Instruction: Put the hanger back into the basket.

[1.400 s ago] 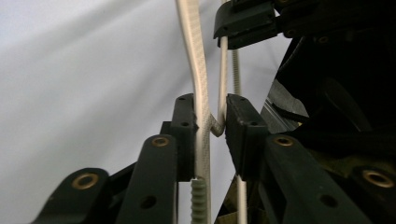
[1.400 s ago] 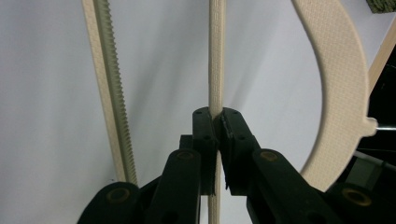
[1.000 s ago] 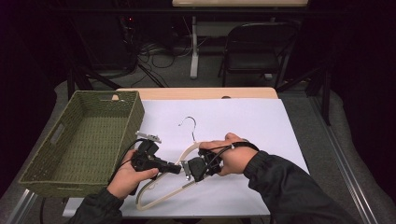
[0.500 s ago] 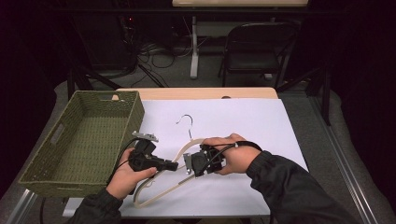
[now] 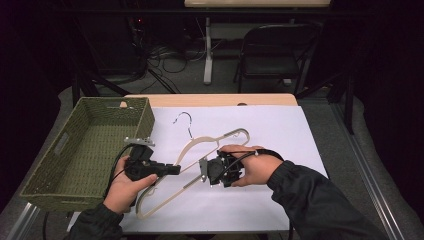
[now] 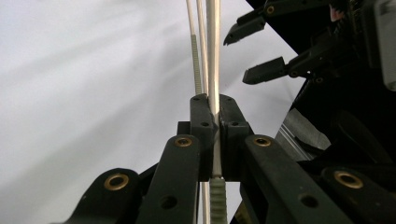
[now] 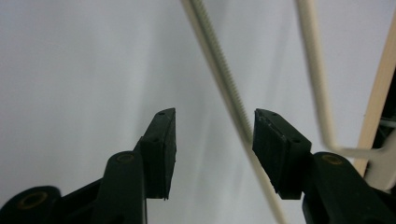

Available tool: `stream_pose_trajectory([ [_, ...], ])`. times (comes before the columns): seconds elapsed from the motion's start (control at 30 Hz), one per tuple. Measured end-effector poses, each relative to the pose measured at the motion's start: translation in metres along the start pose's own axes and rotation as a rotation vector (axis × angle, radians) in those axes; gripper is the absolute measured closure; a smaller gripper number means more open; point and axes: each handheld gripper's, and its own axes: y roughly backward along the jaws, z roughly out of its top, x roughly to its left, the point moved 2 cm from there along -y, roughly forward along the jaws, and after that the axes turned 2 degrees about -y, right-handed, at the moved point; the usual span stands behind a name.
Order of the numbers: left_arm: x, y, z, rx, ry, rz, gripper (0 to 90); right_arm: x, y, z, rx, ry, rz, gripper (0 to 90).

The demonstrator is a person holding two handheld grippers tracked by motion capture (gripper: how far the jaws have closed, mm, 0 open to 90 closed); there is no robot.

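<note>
Since the earlier frame, lifted and tilted: hanger (image 5: 200, 165), its hook (image 5: 183, 121) now swung toward 11 o'clock, nearer the basket (image 5: 75, 150). Clamped shut on the hanger's bar, left hand-held gripper (image 6: 212, 135), at about 8 o'clock on the white surface (image 5: 280, 130). Just been opening, right hand-held gripper (image 7: 212, 149), jaws now apart with the ribbed bar running between them near the right pad, not pressed. Basket at 9 o'clock, beside the left hand (image 5: 122, 187).
</note>
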Motion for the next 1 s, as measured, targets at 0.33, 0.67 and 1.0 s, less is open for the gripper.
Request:
stream_pose_trajectory([
  [0.33,0.001,0.024,0.003,-0.051,-0.001,0.057,87.3,-0.003,-0.001,-0.005,0.026,-0.084,0.049,43.9],
  [0.67,0.001,0.054,0.006,-0.106,0.000,0.109,87.3,-0.006,-0.002,-0.011,0.048,-0.149,0.063,43.6],
  [1.0,0.005,0.100,0.008,-0.156,-0.001,0.188,87.3,-0.007,-0.005,-0.022,0.059,-0.197,0.095,42.6],
])
